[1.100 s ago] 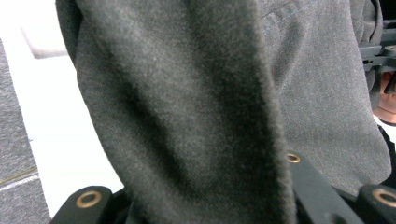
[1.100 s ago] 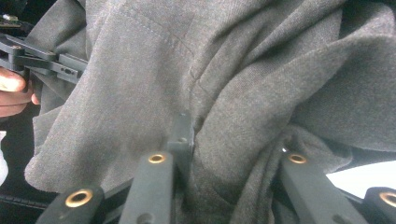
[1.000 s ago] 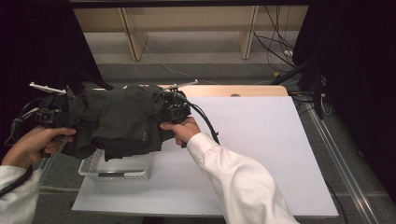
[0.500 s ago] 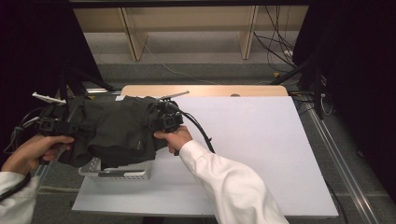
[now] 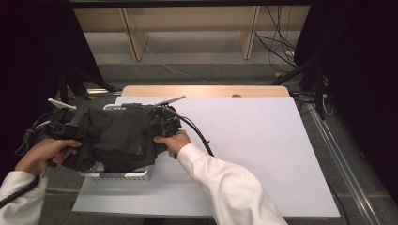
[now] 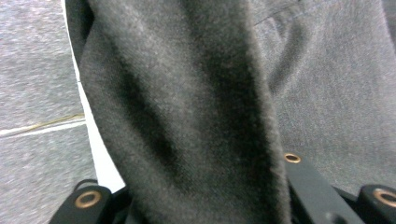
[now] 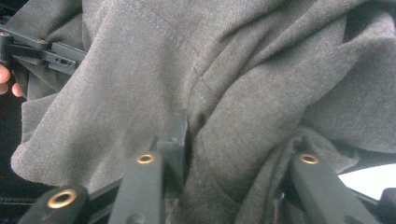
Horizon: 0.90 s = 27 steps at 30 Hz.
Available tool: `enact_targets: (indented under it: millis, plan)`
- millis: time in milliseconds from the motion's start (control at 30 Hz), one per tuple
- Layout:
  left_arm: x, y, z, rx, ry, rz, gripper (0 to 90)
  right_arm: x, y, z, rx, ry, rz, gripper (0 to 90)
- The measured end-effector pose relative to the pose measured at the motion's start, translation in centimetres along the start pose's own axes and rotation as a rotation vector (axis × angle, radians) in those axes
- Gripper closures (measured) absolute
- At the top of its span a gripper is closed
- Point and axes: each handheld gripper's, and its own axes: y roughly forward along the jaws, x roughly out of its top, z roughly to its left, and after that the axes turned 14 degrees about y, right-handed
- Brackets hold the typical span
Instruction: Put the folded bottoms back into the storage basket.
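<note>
A person at a table holds a claw in each hand, with a dark grey garment (image 5: 117, 138) stretched and bunched between the two.

The left claw (image 5: 60, 131) sits at the garment's left end. In the left gripper view a thick fold of the cloth (image 6: 196, 116) runs up between its black jaws, which are closed on it.

The right claw (image 5: 164, 125) is at the garment's right end, just above the person's right hand (image 5: 172, 142) and white sleeve (image 5: 225, 183). In the right gripper view the cloth (image 7: 224, 93) is gathered between its two jaws. These jaws have just been opening, and I cannot tell whether the pads press on the cloth.

Directly below the garment, between the two claws, stands a white basket (image 5: 117, 175); the hanging cloth covers most of it, leaving the near wall showing. The basket rests on the left part of a white sheet (image 5: 253, 136) that spreads out well to the right of the right claw. Beyond that claw, a wooden table edge (image 5: 206, 90) shows past the sheet.
</note>
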Motion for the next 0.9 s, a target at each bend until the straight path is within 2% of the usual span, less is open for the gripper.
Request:
enact_targets:
  millis: [167,267,400,500,633,767,900]
  plan:
    - [0.5,1.1,0.0,0.031,0.001,0.043,71.1,0.0,0.3,-0.2,-0.031,-0.019,0.020,56.0]
    - [0.8,1.7,0.1,0.046,-0.001,0.061,71.2,0.2,0.4,-0.6,-0.029,0.001,0.026,52.8]
    - [1.2,2.8,0.4,0.076,-0.012,0.094,71.2,0.3,0.4,-0.6,-0.025,-0.002,0.023,50.9]
    - [1.6,3.7,0.4,0.097,-0.012,0.125,71.3,0.3,0.4,-0.7,-0.011,0.005,0.040,46.2]
    - [1.8,4.8,0.6,0.098,-0.034,0.133,71.5,0.4,0.1,-0.9,-0.027,-0.009,0.038,44.2]
    - [2.0,5.6,0.4,0.151,-0.029,0.150,71.6,0.5,-0.2,-1.1,-0.013,-0.008,0.052,40.9]
    - [1.8,6.7,0.5,0.176,-0.043,0.169,71.7,0.6,-0.7,-1.1,-0.006,-0.008,0.048,40.8]
